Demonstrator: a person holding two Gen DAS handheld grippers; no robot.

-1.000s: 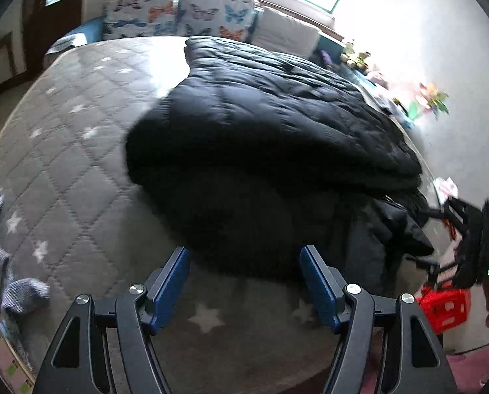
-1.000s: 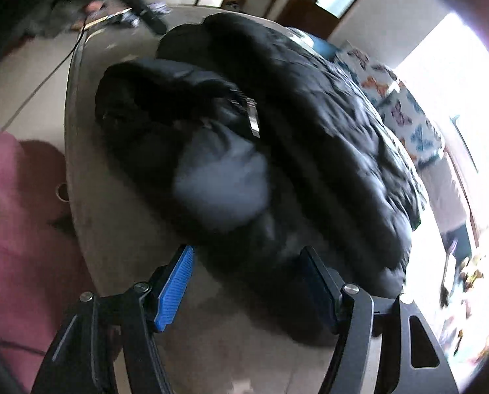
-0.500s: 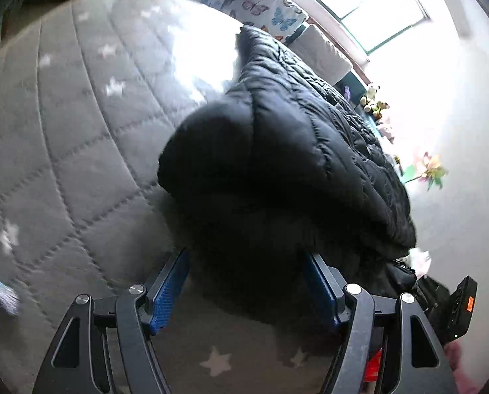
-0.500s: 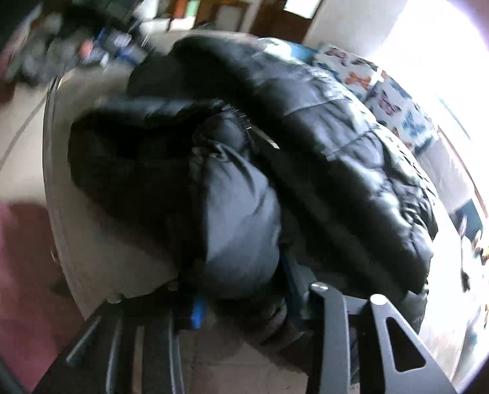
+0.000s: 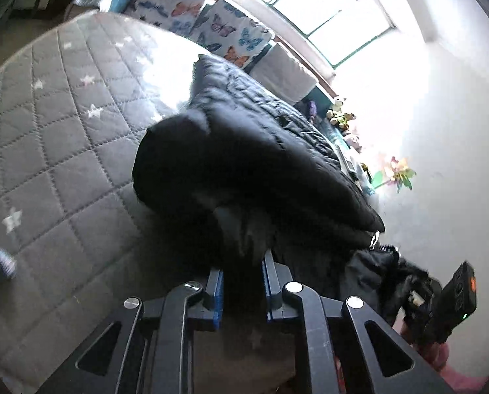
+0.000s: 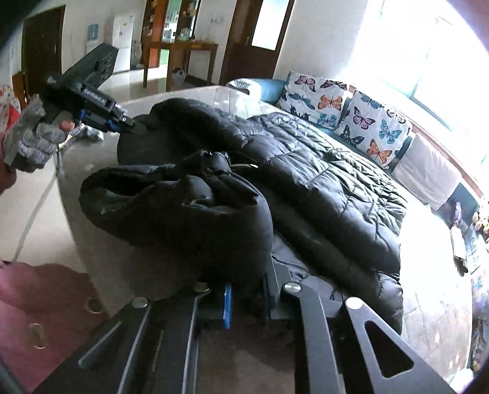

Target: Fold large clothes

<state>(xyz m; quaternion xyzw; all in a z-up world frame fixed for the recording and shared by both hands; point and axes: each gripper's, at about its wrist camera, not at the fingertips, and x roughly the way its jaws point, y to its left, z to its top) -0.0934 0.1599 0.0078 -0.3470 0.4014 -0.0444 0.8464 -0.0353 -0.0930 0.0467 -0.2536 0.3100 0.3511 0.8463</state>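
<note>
While both grippers are closing on the near end of the black puffy jacket point(image 6: 310, 177), you are working with two thin pinches on a thick, slippery garment. Your left gripper point(image 5: 243, 282) has a bunch of dark fabric between its blue pads, and the jaws are nearly together. Your right gripper point(image 6: 247, 295) bites the rolled edge nearest you in the same way. The jacket lies spread along the grey quilted mattress point(image 5: 63, 151), its far end toward the butterfly pillows point(image 6: 359, 115), with one lumpy part, perhaps a sleeve or hood, heaped on top at your end.

If you lift fast, the smooth shell may slide out of either pinch, because each jaw seems to catch only an outer layer. Should one side let go, the fold will come out crooked and the padding will slump sideways. That heaped part could tumble as the edge is carried over, leaving a bulge inside the fold. Watch the edge of the mattress too: the jacket's near end lies close to it, so a dropped corner could slide off toward the floor.
</note>
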